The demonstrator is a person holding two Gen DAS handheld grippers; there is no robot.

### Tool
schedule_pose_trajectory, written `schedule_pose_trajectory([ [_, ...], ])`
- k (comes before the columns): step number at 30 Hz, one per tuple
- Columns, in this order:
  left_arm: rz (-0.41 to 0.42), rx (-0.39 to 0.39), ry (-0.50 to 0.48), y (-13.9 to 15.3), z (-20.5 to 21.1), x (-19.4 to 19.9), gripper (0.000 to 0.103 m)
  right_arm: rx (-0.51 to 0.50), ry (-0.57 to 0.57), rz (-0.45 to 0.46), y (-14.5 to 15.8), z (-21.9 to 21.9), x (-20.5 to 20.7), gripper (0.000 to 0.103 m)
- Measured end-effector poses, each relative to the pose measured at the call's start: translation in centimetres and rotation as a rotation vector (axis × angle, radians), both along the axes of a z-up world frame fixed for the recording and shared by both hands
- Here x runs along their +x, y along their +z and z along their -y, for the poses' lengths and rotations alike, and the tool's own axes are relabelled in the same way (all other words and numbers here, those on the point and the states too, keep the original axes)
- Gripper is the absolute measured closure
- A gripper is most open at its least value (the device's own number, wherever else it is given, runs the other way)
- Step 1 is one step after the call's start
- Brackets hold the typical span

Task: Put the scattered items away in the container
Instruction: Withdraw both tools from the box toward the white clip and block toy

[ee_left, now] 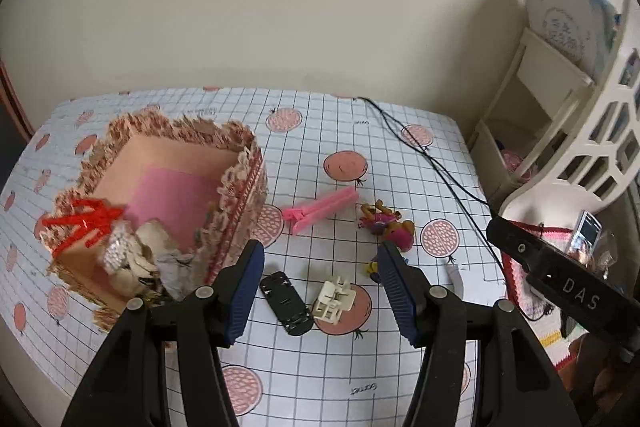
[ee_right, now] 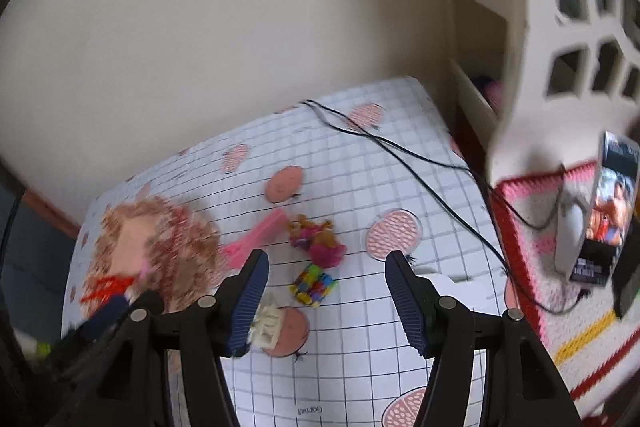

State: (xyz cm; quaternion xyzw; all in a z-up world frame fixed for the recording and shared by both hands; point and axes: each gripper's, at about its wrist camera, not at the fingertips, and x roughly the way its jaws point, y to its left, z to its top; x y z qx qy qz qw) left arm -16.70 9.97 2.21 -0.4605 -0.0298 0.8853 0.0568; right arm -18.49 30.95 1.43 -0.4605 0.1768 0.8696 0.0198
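We hover both open, empty grippers, left (ee_left: 320,267) and right (ee_right: 326,273), over toys beside the frilled pink fabric box (ee_left: 120,155); next, closing on the black toy skateboard (ee_left: 286,303).

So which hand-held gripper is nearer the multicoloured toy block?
Right hand-held gripper: the multicoloured toy block sits between its open fingers. From the left hand-held gripper, it peeks behind one finger.

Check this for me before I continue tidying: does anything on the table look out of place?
Yes: a black toy skateboard lies upside down, wheels up, beside a cream hair claw. Both sit outside the lace-trimmed box.
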Motion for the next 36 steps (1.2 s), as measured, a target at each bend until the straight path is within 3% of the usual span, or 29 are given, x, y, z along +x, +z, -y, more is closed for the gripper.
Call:
schedule_pose_trajectory([
  [8, 0.08, 0.013, 0.087, -3.7, 0.1, -1.8, 0.043, -0.107, -0.16, 0.142, -5.8, -1.7, -1.9, 0.039],
  [14, 0.125, 0.016, 0.094, -6.3, 0.2, -2.8, 0.043, -0.136, -0.15, 0.204, -9.1, -0.3, -3.0, 0.038],
  [24, 0.183, 0.076, 0.102, -8.9, 0.3, -3.6, 0.043, -0.08, -0.128, 0.247, -10.3, 2.4, -4.5, 0.038],
  [36, 0.222, 0.108, 0.127, -10.3, 1.6, -4.0, 0.044, -0.103, -0.107, 0.288, -12.3, 3.5, -5.2, 0.039],
])
